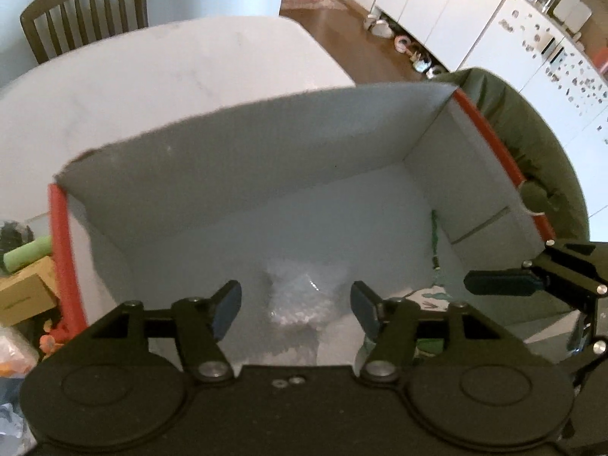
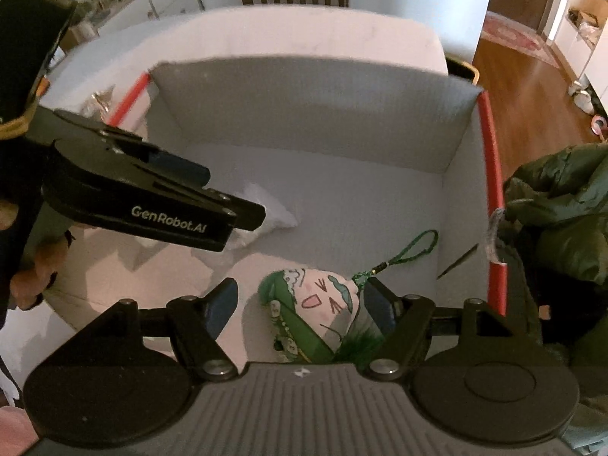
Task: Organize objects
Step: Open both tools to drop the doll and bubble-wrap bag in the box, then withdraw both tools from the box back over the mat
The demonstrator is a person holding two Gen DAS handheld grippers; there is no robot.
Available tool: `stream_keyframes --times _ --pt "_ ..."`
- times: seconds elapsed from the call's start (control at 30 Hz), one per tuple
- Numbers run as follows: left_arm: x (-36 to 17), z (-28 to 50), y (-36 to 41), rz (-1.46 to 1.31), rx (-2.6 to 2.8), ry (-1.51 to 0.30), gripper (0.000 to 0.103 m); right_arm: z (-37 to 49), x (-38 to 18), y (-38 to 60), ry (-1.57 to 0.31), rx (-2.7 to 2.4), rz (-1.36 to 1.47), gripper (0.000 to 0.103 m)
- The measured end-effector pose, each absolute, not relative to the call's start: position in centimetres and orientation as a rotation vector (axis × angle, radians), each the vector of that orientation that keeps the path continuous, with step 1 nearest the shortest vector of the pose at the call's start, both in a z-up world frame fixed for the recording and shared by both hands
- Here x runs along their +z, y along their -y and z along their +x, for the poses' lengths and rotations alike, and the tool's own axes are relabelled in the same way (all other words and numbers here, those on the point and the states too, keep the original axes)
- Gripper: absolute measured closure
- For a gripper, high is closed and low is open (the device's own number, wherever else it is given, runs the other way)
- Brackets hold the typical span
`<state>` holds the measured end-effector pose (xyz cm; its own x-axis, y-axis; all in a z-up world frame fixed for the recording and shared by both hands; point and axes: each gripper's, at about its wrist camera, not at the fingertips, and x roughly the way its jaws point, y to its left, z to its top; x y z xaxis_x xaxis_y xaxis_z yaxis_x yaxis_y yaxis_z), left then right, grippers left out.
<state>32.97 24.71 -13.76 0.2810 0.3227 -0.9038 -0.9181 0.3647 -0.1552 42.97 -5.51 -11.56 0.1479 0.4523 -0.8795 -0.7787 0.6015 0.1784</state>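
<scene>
Black, flat-linked fingers of the right gripper (image 2: 300, 306) stand spread apart, released, with a soft fabric charm (image 2: 323, 313) lying loose between them on the floor of the box (image 2: 315, 114); the charm is a plump, rounded pouch, pink-white with green printed patches, a fuzzy green tuft at its base and a braided green cord loop (image 2: 416, 247) trailing from its top. Further left in the same white corrugated box (its side rims edged in smooth red tubing) lies a crinkled clear plastic bag (image 1: 300, 300), directly below the left gripper (image 1: 296, 309), whose blue-padded fingers are likewise parted and hold nothing. Beside the box's right rim a dark green padded jacket (image 2: 562, 205) is bunched. Everything rests on a pale, matte table (image 1: 171, 76), with a slatted wooden chair (image 1: 87, 11) beyond.
</scene>
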Motion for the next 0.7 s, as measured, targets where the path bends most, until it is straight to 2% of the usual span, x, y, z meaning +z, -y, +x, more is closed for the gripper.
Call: stream_keyframes --times 0.2,0.7 --pt "-11.0 31.9 -22.4 -0.737 0.956 -0.847 0.040 41.2 -9.0 6.4 -0.986 0.903 -0.346 0.030" --pt "-4.1 26.9 -16.4 -0.594 0.984 -0.656 0.040 36.2 -3.4 6.7 -0.847 0.859 -0.200 0.030"
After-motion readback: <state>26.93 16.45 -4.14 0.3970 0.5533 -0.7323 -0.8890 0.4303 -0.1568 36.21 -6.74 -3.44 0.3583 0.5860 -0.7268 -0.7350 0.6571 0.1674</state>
